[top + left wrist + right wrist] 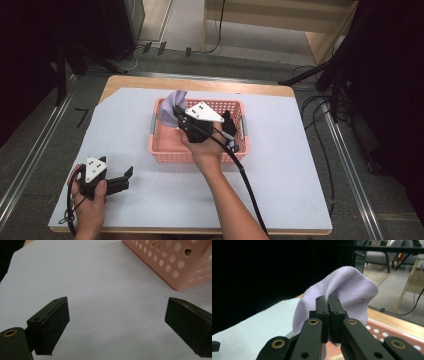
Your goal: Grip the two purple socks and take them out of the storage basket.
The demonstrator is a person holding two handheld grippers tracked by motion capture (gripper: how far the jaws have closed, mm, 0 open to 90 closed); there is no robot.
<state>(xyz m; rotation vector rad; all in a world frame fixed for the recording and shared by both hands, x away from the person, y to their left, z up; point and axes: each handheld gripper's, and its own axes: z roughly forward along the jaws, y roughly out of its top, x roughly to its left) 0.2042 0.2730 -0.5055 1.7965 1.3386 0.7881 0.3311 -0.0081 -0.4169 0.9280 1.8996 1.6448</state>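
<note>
Near edge, left corner: left gripper (121, 179) rests low on the white tabletop (280, 170), held in the person's left hand (90, 202); its fingers (53, 322) stand wide apart with nothing between them.
Middle of the tabletop: pink basket (197, 156), holed walls, grey handles at both ends; its near corner shows in the left gripper view.
Over the basket's far-left corner: right gripper (176, 111), fingers (322, 312) pressed together on a fold of the lilac cloth (352, 287).
Cloth: lifted above the basket rim, bunched and drooping to each side of the fingers.
How it handles: judged light, soft and limp; it will sag and swing, not likely to break. A pinch on a thick fold should hold better than one on a thin hem.
Black things in the basket: right half, too dark to tell what.
Open room: bare tabletop left, right and near of the basket; the far edge lies close behind it.
</note>
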